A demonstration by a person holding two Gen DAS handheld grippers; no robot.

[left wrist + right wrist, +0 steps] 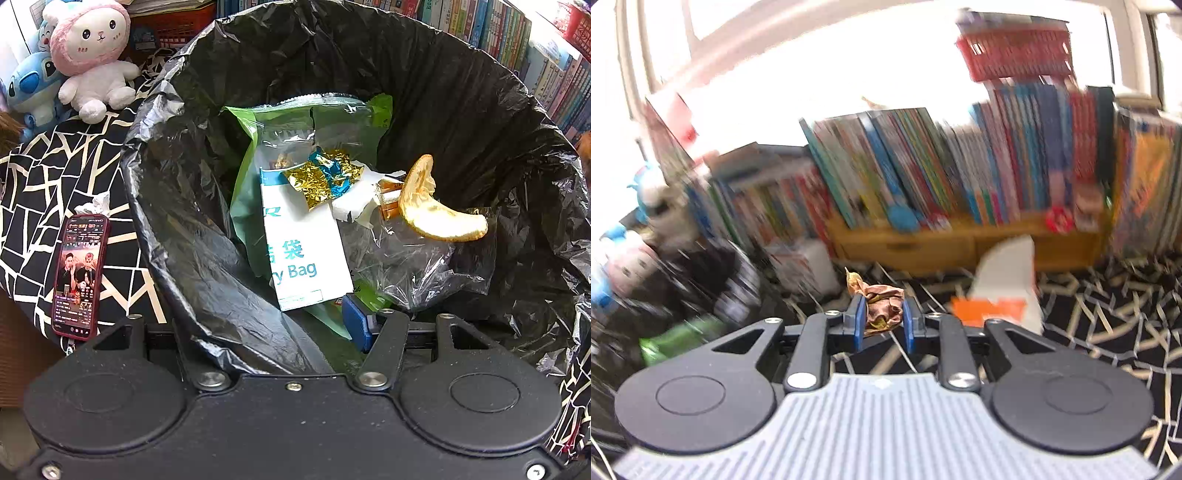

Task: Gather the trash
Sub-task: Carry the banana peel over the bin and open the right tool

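Note:
In the left wrist view I look down into a bin lined with a black trash bag [461, 110]. Inside lie a green and white plastic pouch [306, 254], a gold and blue foil wrapper [321, 177], a dried orange slice [432, 210], white tissue and clear film. My left gripper [266, 325] is clamped over the bag's near rim. Its blue right pad [356, 321] is inside the bin, and the left finger is hidden behind the liner. In the blurred right wrist view my right gripper [882, 321] is shut on a crumpled brown wrapper [884, 304], held above the patterned cloth.
A phone [79, 275] with a lit screen and a crumpled tissue [99, 203] lie on the black and white cloth [44, 177] left of the bin. Plush toys [92, 55] sit behind. An orange and white packet [997, 295] lies on the cloth before a shelf of books [923, 173].

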